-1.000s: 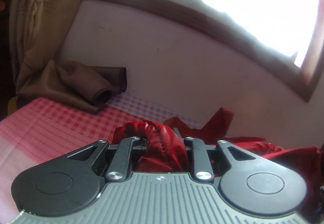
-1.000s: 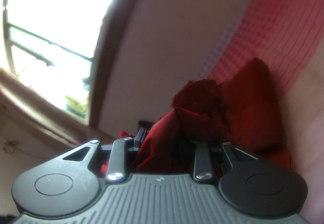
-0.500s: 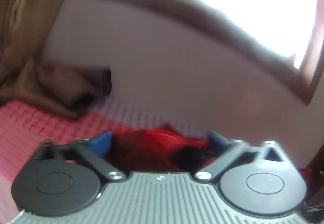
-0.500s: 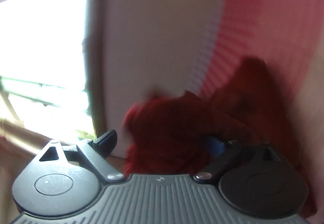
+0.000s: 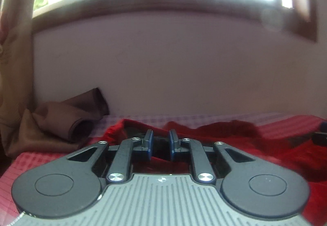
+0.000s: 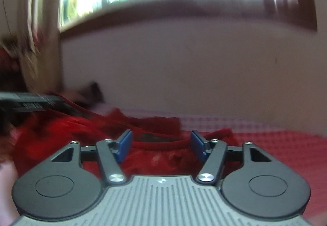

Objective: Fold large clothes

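A red garment (image 5: 224, 130) lies crumpled low across the pink-red checked bed sheet (image 5: 30, 164). My left gripper (image 5: 160, 136) is low over its left end. Its jaws are closing, and the blue pads stand a narrow gap apart with a dark fold of the garment pinched between them. In the right wrist view the same red garment (image 6: 61, 134) spreads to the left. My right gripper (image 6: 161, 138) hangs over its collar edge. Those jaws are closing too but are still wide, with the edge lying between pads that do not touch it.
A brown curtain (image 5: 61, 119) hangs at the left, its bunched end resting on the bed by the pale wall (image 5: 184, 72). A dark window sill (image 5: 163, 1) runs above. The left tool shows as a dark blurred bar (image 6: 30, 103). Bare checked sheet (image 6: 276, 144) lies to the right.
Both grippers let go of the bunched red cloth, opened wide and rolled level. The garment now lies flatter on the bed. The left jaws have narrowed on a fold and the right ones are half closed.
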Demonstrator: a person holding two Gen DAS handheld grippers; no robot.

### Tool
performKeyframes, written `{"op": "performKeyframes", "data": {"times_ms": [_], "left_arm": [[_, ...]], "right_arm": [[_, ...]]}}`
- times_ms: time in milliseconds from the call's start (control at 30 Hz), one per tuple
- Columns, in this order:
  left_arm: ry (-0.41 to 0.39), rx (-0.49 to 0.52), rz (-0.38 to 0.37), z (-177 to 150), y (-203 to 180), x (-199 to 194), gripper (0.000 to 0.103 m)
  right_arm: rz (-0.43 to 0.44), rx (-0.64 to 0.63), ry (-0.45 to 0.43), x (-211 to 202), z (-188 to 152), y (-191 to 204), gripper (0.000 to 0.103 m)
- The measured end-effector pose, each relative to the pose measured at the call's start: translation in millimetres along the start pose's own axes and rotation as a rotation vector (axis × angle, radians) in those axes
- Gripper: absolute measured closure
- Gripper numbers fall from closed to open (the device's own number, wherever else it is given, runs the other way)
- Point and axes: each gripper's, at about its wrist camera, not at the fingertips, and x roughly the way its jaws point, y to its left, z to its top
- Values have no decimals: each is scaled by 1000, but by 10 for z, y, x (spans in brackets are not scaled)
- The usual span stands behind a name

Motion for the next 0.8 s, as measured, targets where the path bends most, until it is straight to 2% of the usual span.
{"op": "performKeyframes", "data": {"times_ms": [133,300,500,800], "left_arm": [[75,0,61,-62,73,292,84],[189,5,66,-330,166,534,83],[220,-74,39,-514,315,589,84],[222,-45,54,-608,272,665,84]], "right_arm": [[-48,24,81,421,-89,-107,56],[-48,55,129,575,-269,-117,57],[-30,109,183,665,-394,-189,57],[-34,151,217,861,-561,-231,53]]}}
